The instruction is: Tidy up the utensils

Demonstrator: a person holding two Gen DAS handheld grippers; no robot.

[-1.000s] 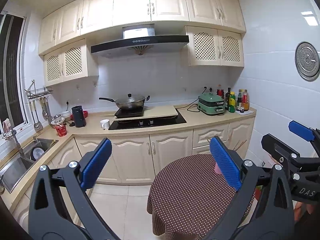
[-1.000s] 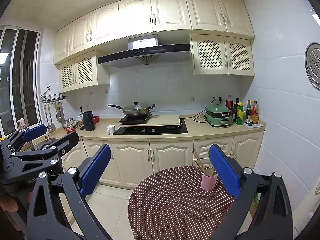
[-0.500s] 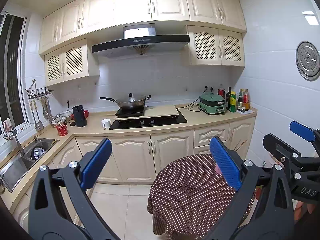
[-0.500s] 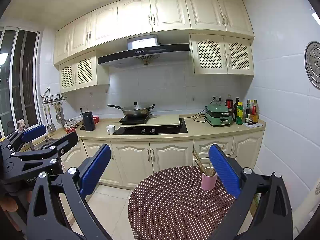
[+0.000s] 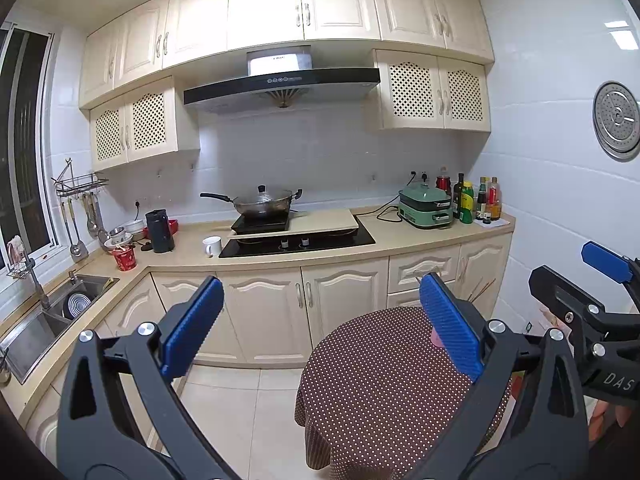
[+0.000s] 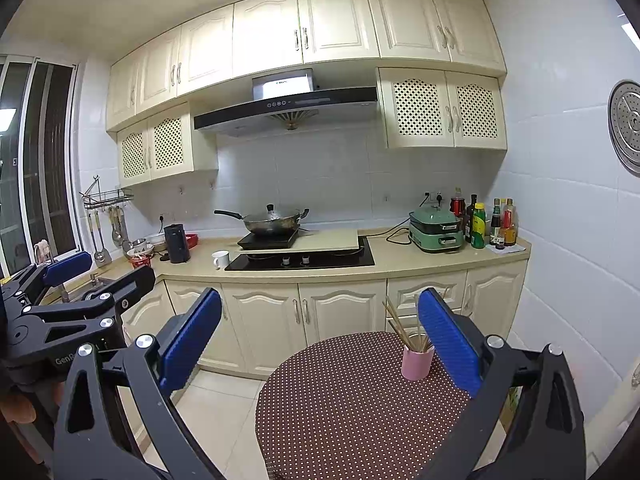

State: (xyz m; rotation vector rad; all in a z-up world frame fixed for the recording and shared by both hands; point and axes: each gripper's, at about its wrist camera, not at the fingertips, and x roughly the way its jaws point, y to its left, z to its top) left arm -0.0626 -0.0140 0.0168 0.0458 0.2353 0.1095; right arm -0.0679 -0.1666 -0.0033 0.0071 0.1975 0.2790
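Observation:
A pink cup (image 6: pixel 417 362) holding several wooden chopsticks (image 6: pixel 396 322) stands on the far right part of a round table with a brown dotted cloth (image 6: pixel 352 400). In the left wrist view the cup (image 5: pixel 437 338) is mostly hidden behind a blue finger pad. My left gripper (image 5: pixel 320 332) is held open and empty, well above and short of the table. My right gripper (image 6: pixel 320 340) is likewise open and empty, its right pad beside the cup in the picture but nearer the camera. Each gripper shows in the other's view: the right gripper (image 5: pixel 576 284) and the left gripper (image 6: pixel 104 280).
Beyond the table runs a counter (image 6: pixel 400 260) with a hob (image 6: pixel 304 258), a wok (image 6: pixel 272 220), a white mug (image 6: pixel 221 259), a black kettle (image 6: pixel 177 243), a green cooker (image 6: pixel 436 228) and bottles (image 6: pixel 480 224). A sink (image 5: pixel 60 312) lies left. Ladles (image 5: pixel 76 220) hang on the wall. Tiled floor (image 5: pixel 240 408) lies left of the table.
Both views have drifted only very slightly; the grippers stay open and nothing on the table has moved.

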